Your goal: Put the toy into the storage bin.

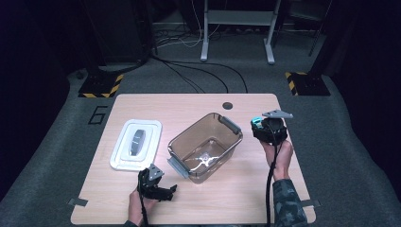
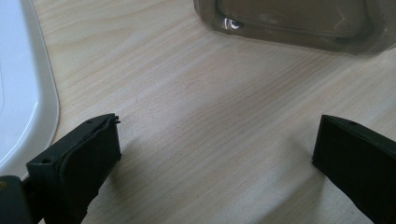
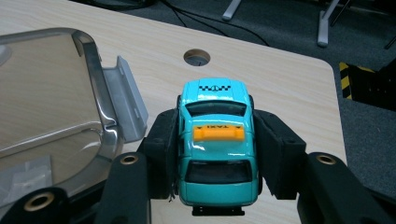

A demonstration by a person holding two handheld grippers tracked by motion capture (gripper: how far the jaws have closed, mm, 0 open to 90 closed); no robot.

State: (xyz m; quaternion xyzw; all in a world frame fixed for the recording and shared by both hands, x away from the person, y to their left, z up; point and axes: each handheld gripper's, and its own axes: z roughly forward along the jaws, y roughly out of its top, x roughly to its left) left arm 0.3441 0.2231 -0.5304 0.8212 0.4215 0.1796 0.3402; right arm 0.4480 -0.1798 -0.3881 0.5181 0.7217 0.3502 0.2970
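- One pale wooden desk (image 1: pixel 142 101) with rounded corners carries everything; it stands on grey carpet in a dim room, with a round cable hole (image 1: pixel 228 105) near its far edge.
- Beyond the far edge, black cables (image 1: pixel 198 71) trail over the carpet, grey metal table legs (image 1: pixel 205 33) rise behind them, and two yellow-and-black striped floor plates (image 1: pixel 100 87) sit off the far corners.
- A clear smoky plastic tub (image 1: pixel 206 146) with grey clip handles sits open at the desk's middle, set askew to the edges and empty but for a glare on its bottom.
- A flat white rectangular lid (image 1: pixel 136 144) with a dark grey centre grip lies near the left edge, just beside the tub and apart from it.
- The right gripper (image 3: pixel 215 140), held above the desk near the right edge beside the tub's far handle, has its jaws closed against both flanks of a small turquoise toy taxi (image 3: pixel 217 140) with an orange roof sign; the car is gripped off the wood.
- The left gripper (image 2: pixel 215 149) hovers low near the front edge, between lid and tub, jaws spread wide with bare wood between them and nothing held.
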